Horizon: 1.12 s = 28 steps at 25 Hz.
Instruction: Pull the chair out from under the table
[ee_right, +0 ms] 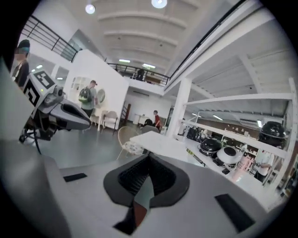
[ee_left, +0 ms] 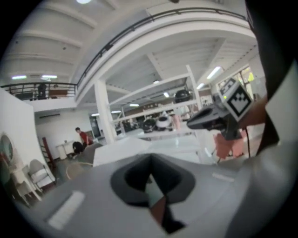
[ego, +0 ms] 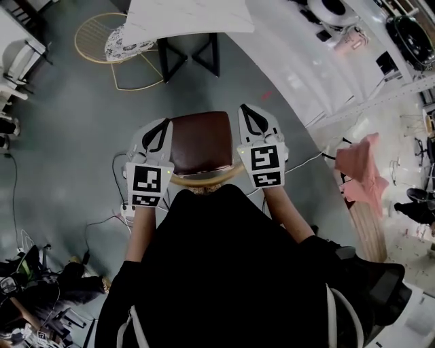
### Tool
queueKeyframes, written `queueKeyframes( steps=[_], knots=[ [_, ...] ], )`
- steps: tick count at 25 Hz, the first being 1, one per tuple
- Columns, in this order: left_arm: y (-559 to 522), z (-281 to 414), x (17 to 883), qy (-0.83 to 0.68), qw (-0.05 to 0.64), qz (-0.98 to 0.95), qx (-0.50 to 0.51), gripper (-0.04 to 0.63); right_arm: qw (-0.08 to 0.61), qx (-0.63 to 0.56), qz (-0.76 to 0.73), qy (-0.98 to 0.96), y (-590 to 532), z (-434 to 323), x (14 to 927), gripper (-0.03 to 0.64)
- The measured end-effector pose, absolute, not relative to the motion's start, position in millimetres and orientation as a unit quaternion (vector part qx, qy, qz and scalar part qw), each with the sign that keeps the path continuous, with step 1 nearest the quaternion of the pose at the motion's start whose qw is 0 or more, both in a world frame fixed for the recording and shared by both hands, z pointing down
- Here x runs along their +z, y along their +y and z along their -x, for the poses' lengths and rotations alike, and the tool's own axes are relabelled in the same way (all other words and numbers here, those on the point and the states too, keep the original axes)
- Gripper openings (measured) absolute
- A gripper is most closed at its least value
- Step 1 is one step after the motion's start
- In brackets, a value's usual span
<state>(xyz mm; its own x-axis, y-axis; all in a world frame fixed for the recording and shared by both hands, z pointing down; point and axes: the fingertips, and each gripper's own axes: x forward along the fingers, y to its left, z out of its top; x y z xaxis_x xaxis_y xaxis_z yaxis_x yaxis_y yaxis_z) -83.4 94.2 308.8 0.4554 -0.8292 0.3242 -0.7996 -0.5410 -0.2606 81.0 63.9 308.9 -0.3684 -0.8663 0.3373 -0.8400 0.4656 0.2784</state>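
Observation:
The chair (ego: 200,139) has a dark brown seat and a curved wooden back rail (ego: 204,181). It stands on the grey floor, apart from the white table (ego: 190,15), just in front of me. My left gripper (ego: 162,126) hovers over the seat's left edge and my right gripper (ego: 249,111) over its right edge. Both are shut with nothing between their jaws, and neither touches the chair. In the left gripper view the shut left gripper (ee_left: 150,158) points level toward the table (ee_left: 125,149). The right gripper (ee_right: 149,156) points level toward the table (ee_right: 158,142) as well.
A gold wire chair with a patterned cushion (ego: 119,41) stands left of the table. Cables and a power strip (ego: 124,209) lie on the floor at my left. A white counter with appliances (ego: 326,61) curves along the right, with a pink cloth (ego: 363,166) nearby. People (ee_right: 87,97) stand far off.

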Motion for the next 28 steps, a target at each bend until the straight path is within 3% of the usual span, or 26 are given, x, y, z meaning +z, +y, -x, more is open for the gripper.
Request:
queueKeyframes(
  steps=[7,28],
  knots=[
    [94.7,93.9,245.8,0.534,0.043,0.840,-0.087,0.008,0.101,-0.030,-0.545,-0.832,75.1,-72.7,249.5,0.021],
    [91.1,93.9,223.3,0.551,0.073,0.830,-0.039,0.008,0.072,-0.038,-0.536,-0.840,76.5,-50.0,236.5,0.020]
  ],
)
